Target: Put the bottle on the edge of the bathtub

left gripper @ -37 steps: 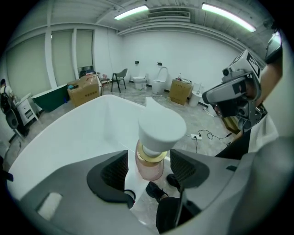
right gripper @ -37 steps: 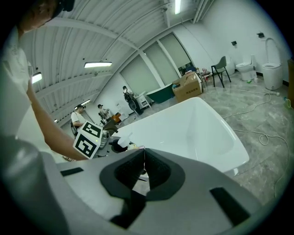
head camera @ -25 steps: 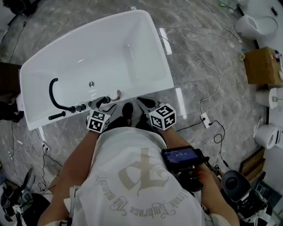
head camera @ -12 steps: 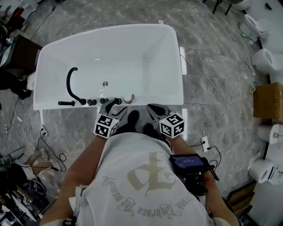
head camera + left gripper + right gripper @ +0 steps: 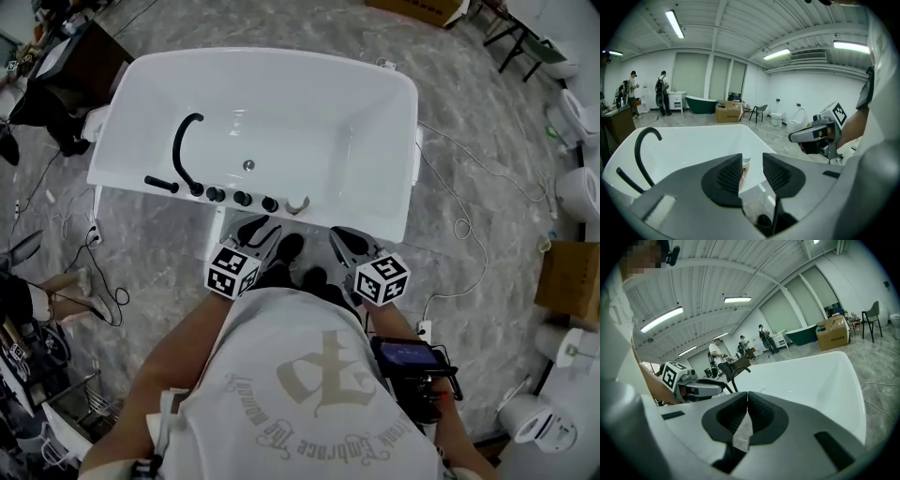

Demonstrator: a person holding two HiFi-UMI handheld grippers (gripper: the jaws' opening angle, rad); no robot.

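Observation:
A small bottle stands on the near rim of the white bathtub, to the right of the black knobs. In the left gripper view the bottle shows through the gap between the jaws, well beyond them on the rim. My left gripper hangs above the floor just short of the tub. Its jaws have just been closing, stand partly apart and hold nothing. My right gripper is beside it, jaws shut tip to tip with nothing between. Each gripper appears in the other's view: the left gripper and the right gripper.
A black curved faucet and a row of knobs sit on the tub's near rim. Cables trail over the marble floor. Toilets and a cardboard box stand to the right. People stand far off.
Both grippers have drawn back and up from the tub rim, the left one more. The left jaws stand narrower than before. The bottle stays on the rim.

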